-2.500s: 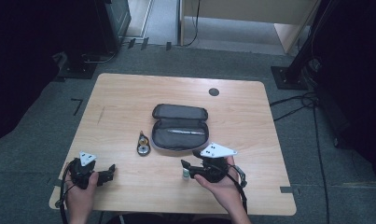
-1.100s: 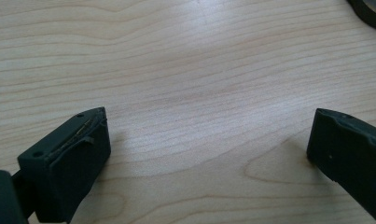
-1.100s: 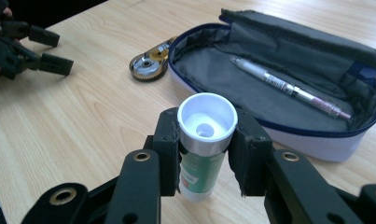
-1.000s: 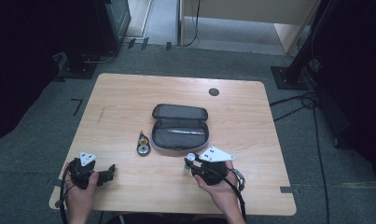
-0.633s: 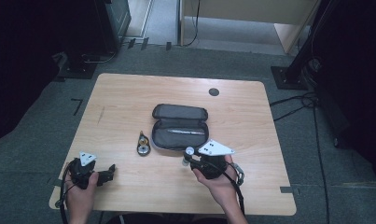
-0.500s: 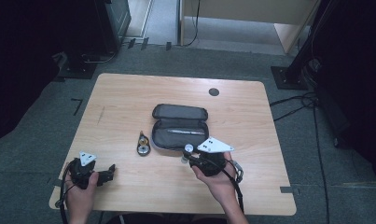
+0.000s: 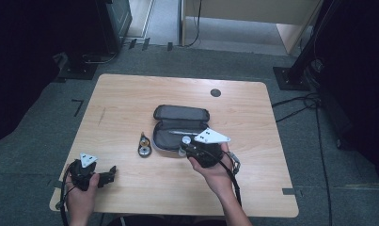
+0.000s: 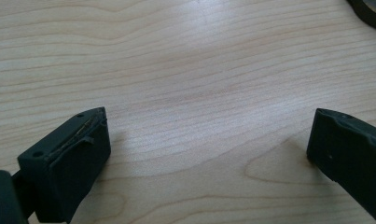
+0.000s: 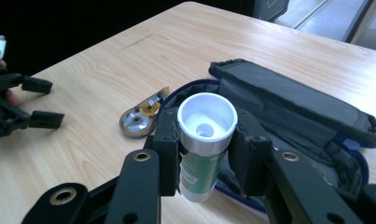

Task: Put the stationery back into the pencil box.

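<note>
In the lower middle of the right gripper view, the right claw (image 9: 206, 144) pinches a small green tube with a white round cap (image 9: 205, 140) between its two black jaws. The tube stands almost upright, its cap toward the camera, in front of the near edge of the open black fabric pencil case (image 9: 307, 116). In the high view the same claw (image 7: 183, 147) is at the centre of the frame, at the lower edge of the case (image 7: 180, 125). The case lies unzipped on the light wooden counter (image 7: 130, 99), and inside its lower half lies a thin silver pen-like thing (image 7: 180, 133); I cannot tell what else is in it. Just left of the case lies a small round correction-tape dispenser of gold and silver colour (image 7: 143, 145). In the lower left of the high view the left claw (image 7: 113, 172) rests low over the counter. In the left gripper view its jaws are spread wide over bare wood (image 8: 199, 84).
</note>
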The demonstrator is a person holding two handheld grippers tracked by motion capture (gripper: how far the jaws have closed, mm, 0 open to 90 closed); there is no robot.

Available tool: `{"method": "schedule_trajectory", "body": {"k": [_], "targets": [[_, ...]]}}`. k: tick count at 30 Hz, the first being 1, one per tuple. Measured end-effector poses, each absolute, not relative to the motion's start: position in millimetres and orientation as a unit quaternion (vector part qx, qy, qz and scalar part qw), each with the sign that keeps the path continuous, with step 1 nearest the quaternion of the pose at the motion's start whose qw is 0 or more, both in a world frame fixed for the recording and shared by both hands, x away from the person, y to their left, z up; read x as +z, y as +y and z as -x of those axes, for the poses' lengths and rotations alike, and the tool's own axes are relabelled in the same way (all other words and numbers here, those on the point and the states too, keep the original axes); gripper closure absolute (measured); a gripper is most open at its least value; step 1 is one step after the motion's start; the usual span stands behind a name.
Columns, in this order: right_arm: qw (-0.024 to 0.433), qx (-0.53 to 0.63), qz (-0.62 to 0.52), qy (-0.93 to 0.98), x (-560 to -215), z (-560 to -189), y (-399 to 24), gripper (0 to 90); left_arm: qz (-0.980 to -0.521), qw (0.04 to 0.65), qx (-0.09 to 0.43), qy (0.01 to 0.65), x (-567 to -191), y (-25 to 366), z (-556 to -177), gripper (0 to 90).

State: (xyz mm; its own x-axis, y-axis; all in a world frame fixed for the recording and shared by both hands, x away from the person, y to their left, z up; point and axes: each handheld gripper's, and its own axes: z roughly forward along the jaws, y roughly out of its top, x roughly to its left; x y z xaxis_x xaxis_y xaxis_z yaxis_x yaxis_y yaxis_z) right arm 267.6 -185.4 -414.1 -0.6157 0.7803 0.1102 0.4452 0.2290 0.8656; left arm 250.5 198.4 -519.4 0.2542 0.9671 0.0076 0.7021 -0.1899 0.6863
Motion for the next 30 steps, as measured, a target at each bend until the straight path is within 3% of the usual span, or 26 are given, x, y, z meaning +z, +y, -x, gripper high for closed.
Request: {"method": "schedule_trajectory", "body": {"k": [30], "targets": [[0.19,0.466,-0.42,0.755,-458.3,-319.3,-150.1,66.4,-0.738,0.29,0.228,0.566,-519.4,198.5,-250.5,0.0]]}}
